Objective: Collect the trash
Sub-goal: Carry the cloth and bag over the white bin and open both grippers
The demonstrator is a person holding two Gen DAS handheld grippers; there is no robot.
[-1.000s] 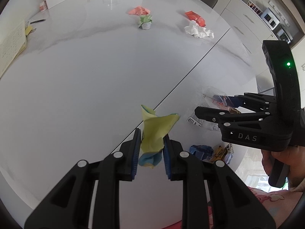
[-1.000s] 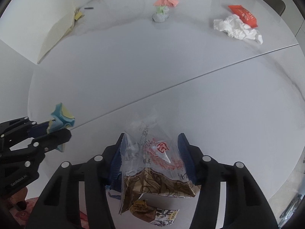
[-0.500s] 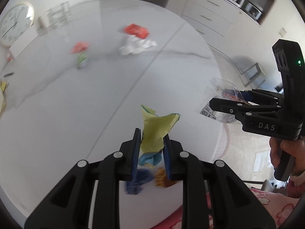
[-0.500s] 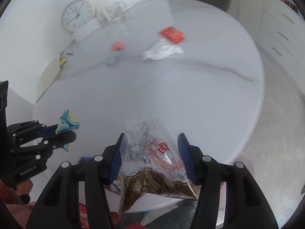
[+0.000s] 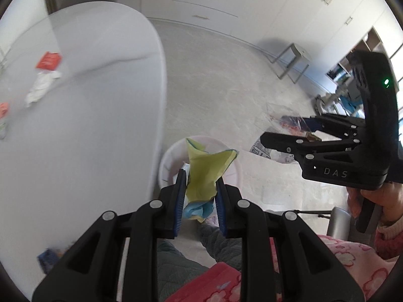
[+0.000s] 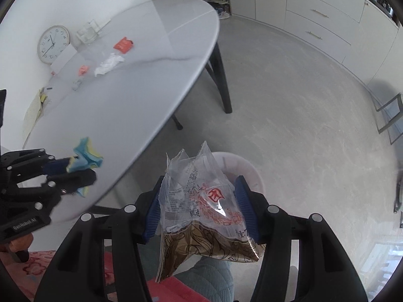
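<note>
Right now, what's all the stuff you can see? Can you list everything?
yellow wrapper: 1, yellow and blue, in the left gripper
clear bag: 1, clear with red print and a brown bottom, in the right gripper
bin: 1, pale pink, on the floor by the table edge
table: 1, white, oval
red packet: 1, red, on the table
tissue: 1, white, crumpled, beside the red packet
pink scrap: 1, pink, on the table
clock: 1, white, at the table's far end
stool: 1, grey, on the floor by the cabinets
left gripper: 1, black with blue pads
right gripper: 1, black with blue pads
</note>
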